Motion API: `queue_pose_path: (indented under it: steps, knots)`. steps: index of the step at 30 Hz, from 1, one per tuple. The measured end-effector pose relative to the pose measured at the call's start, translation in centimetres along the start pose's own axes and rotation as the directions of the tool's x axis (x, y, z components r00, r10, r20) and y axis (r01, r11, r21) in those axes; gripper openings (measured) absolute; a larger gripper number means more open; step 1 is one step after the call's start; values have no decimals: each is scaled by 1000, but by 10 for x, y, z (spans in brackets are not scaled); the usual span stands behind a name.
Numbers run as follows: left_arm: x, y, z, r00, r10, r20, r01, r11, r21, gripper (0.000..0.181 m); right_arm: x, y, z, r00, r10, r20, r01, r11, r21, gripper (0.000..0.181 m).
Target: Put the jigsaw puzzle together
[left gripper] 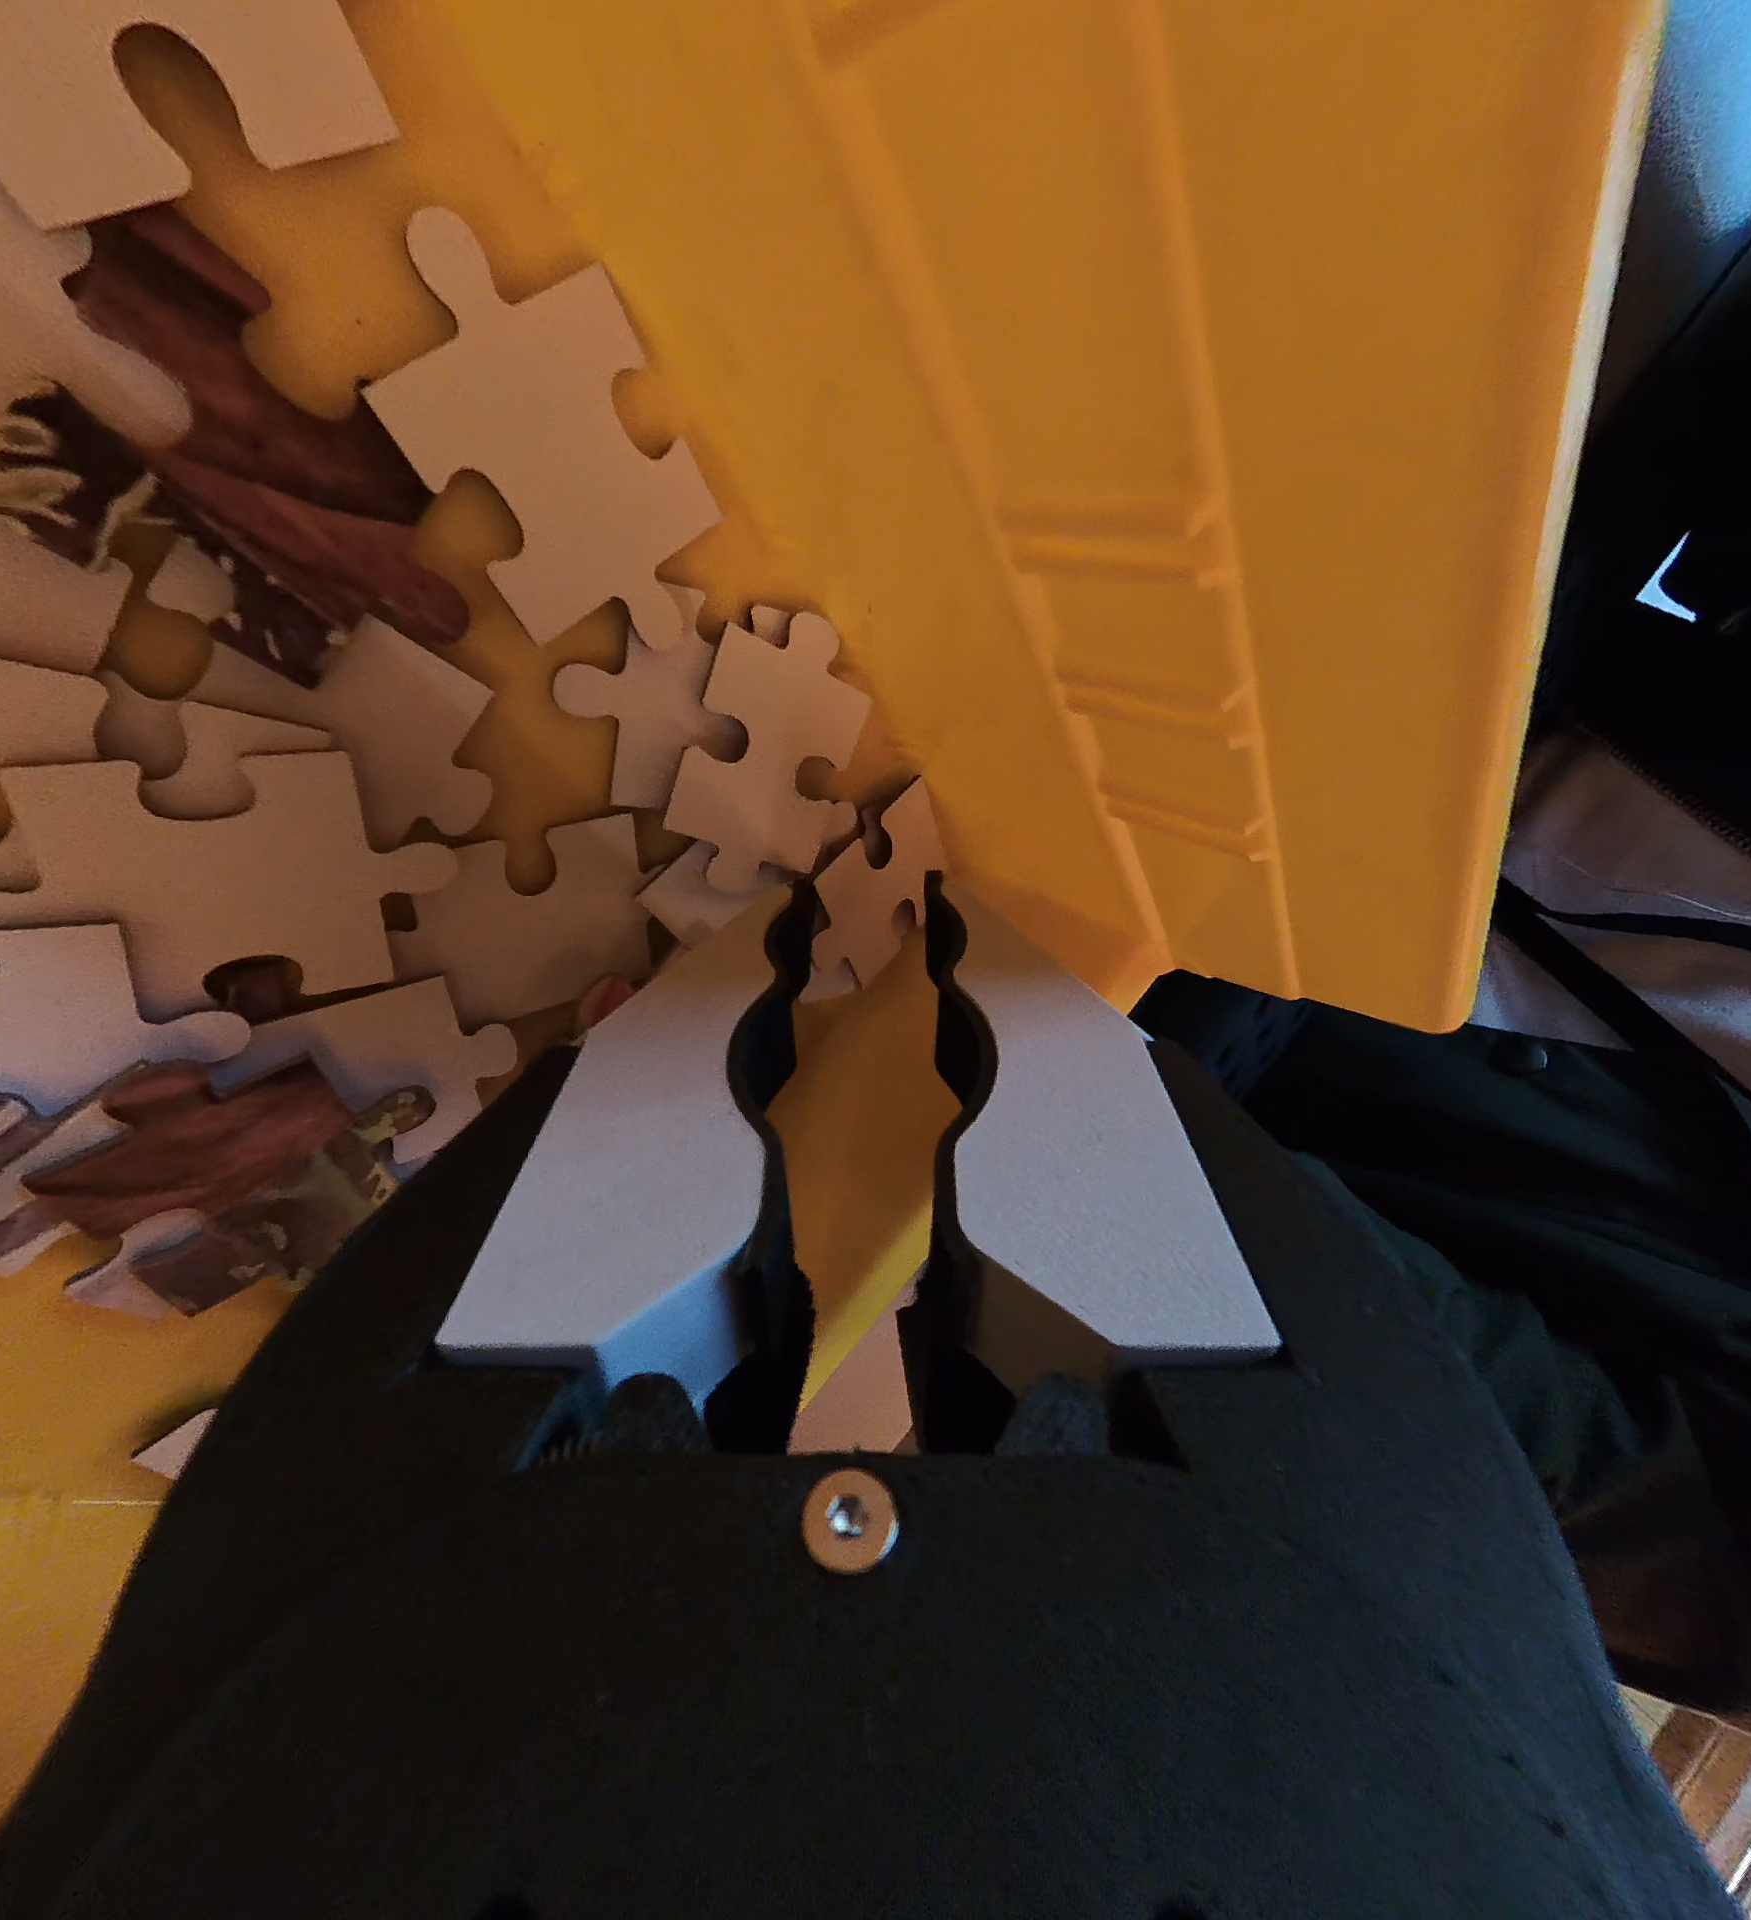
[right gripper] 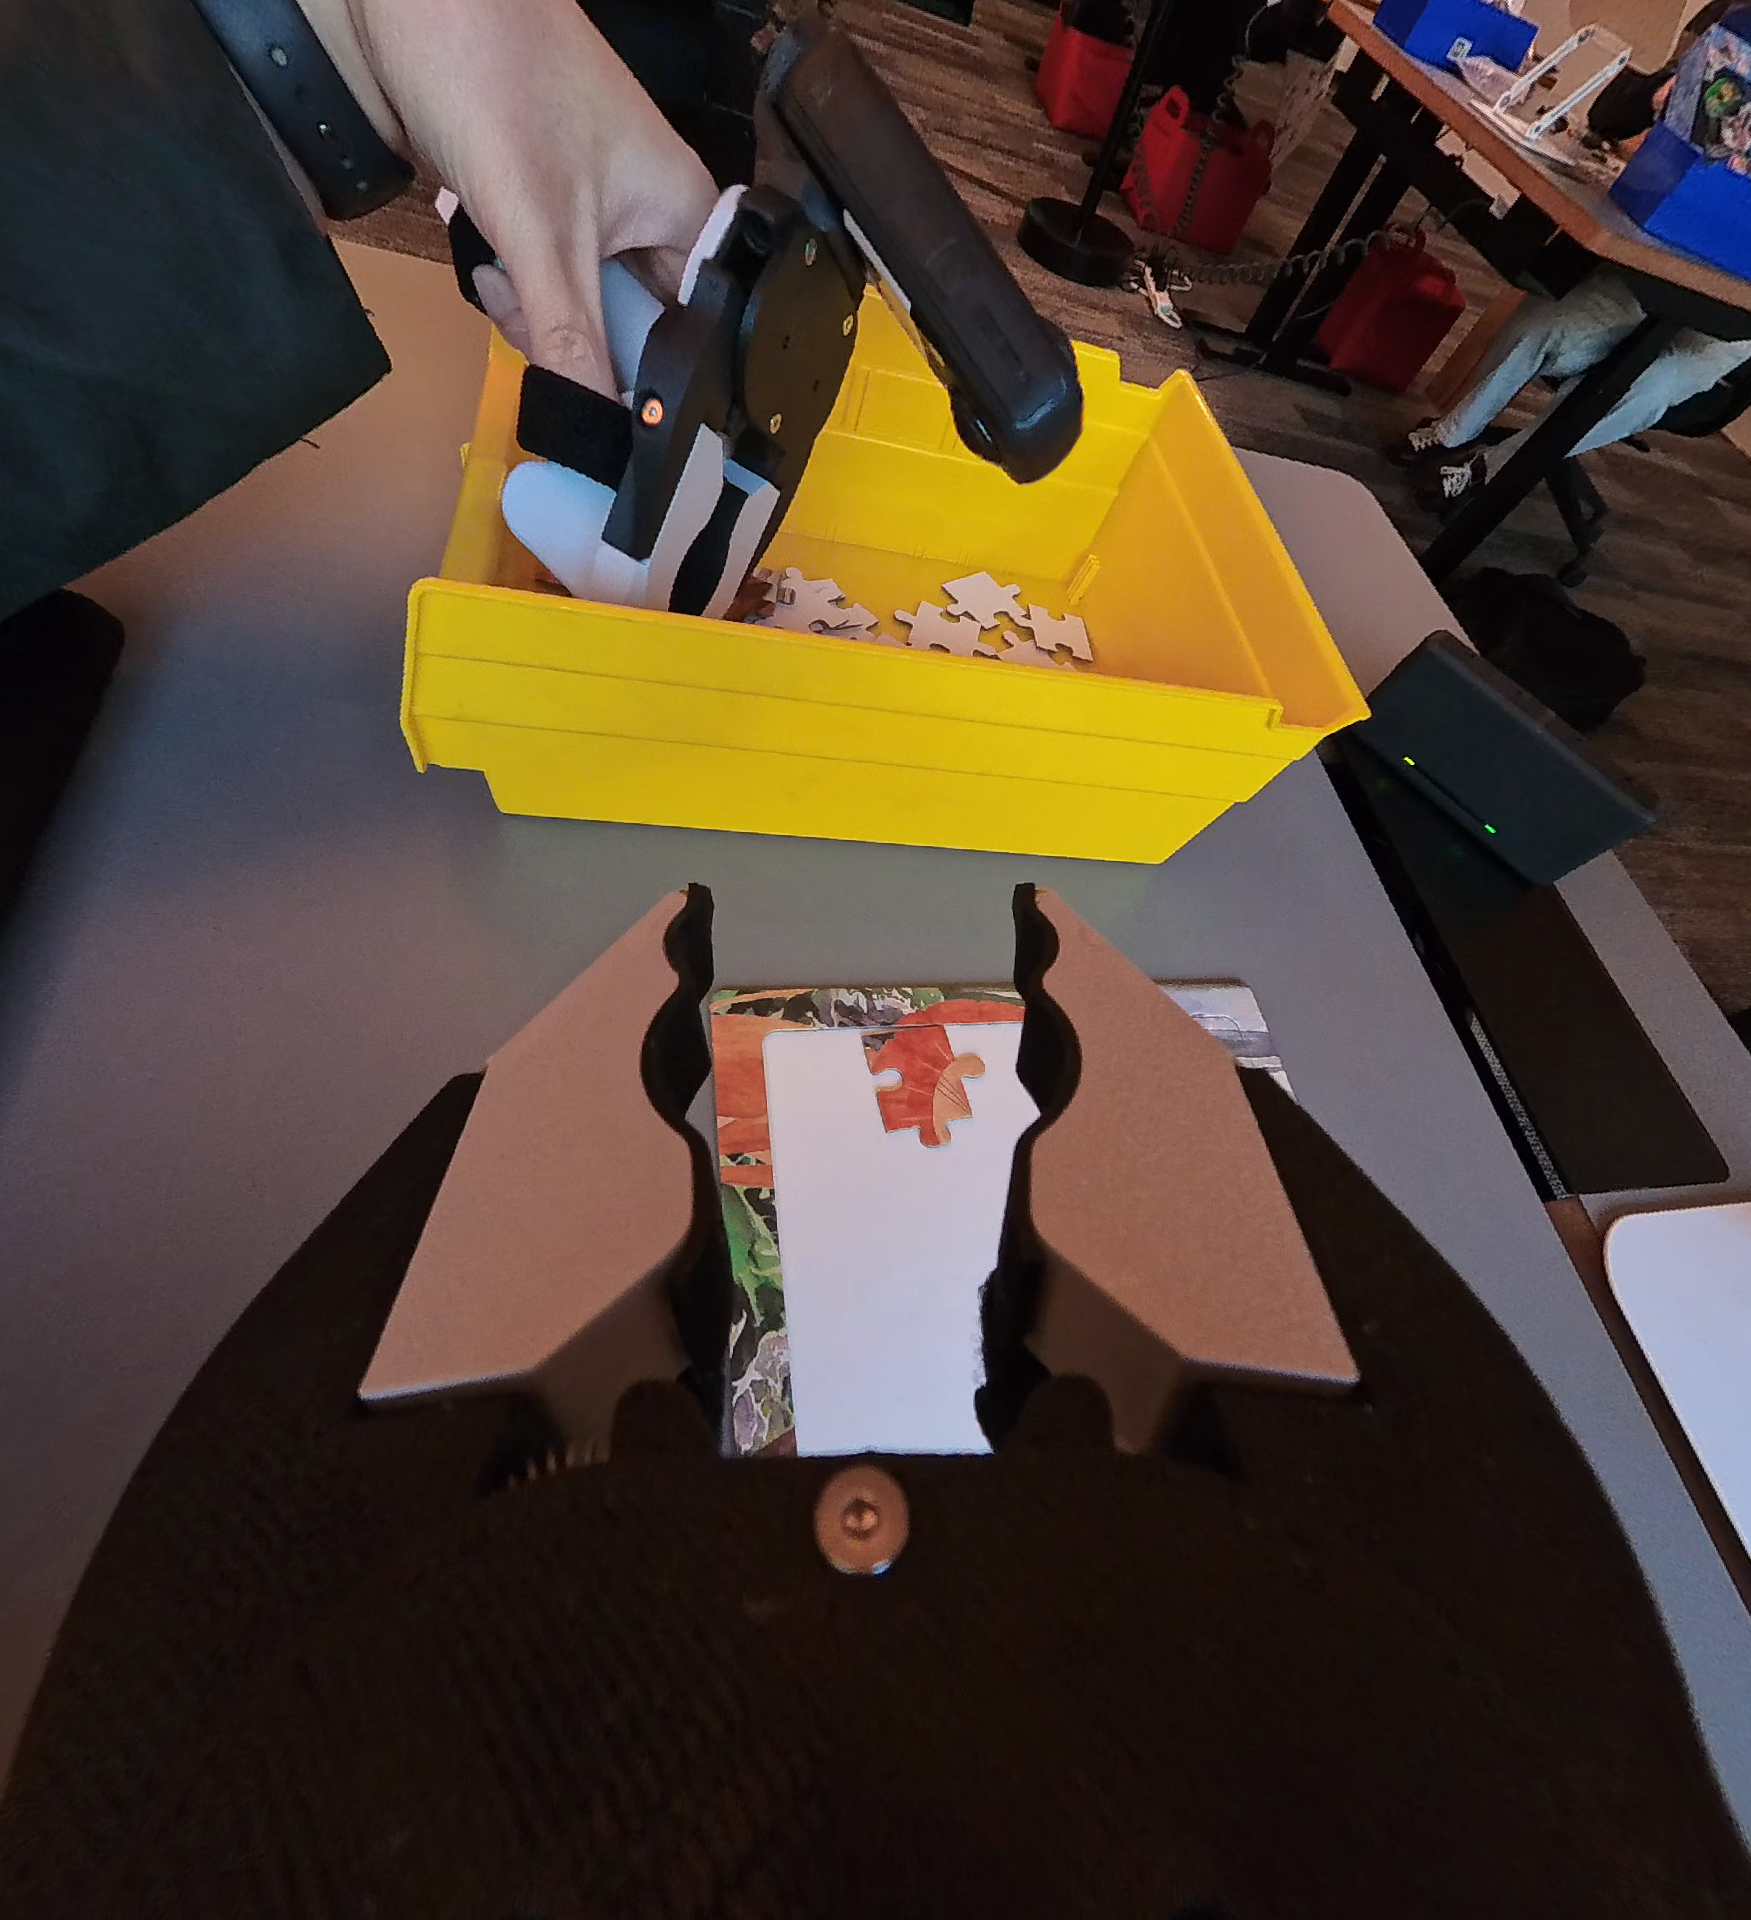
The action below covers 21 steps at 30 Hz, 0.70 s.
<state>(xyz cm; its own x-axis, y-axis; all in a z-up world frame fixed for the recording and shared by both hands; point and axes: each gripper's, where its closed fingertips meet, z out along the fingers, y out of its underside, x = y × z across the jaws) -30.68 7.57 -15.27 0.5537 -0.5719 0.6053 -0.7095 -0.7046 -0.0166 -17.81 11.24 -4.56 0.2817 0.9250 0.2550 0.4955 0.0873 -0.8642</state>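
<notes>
A yellow bin [right gripper: 850, 727] stands on the grey table [right gripper: 258, 831] and holds several loose puzzle pieces [right gripper: 964, 618], most lying white back up. My left gripper [left gripper: 866, 899] reaches into the bin's corner by its wall [left gripper: 1162, 416]. Its jaws stand narrow, closed on a small white-backed puzzle piece [left gripper: 866, 925]. The right wrist view shows it [right gripper: 642, 540] at the bin's left end, held by a hand. My right gripper [right gripper: 860, 894] is open and empty above the puzzle board [right gripper: 881, 1247], which has a coloured border, a white inside and one orange piece [right gripper: 923, 1086] in place.
More pieces [left gripper: 538, 436] are heaped to the left of my left gripper, some picture side up. A black box with green lights [right gripper: 1494, 769] sits at the table's right edge, with a dark mat [right gripper: 1577, 1039] and a white pad [right gripper: 1744, 1351] nearer. A dark sleeve [right gripper: 102, 312] is at left. About 20 centimeters separates my left fingertips from my right.
</notes>
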Motion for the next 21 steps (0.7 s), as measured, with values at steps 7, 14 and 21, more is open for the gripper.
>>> queue_pose_path:
  steps: [7, 14, 21]
  knots:
    - [5, 3, -4, 999, 3, -44, -2, 1000, 22, 14, 0, 0, 0, 1000, -2, -1, 2, 1000, -2, 58]
    - [18, -3, -5, 994, 31, -107, -27, 999, 38, 9, 1, 1, 0, 1000, -5, -3, 5, 1000, -6, 58]
    - [17, 0, -2, 993, 18, -115, -17, 1000, 7, 2, 2, 1, -1, 1000, -5, -5, 5, 1000, -5, 58]
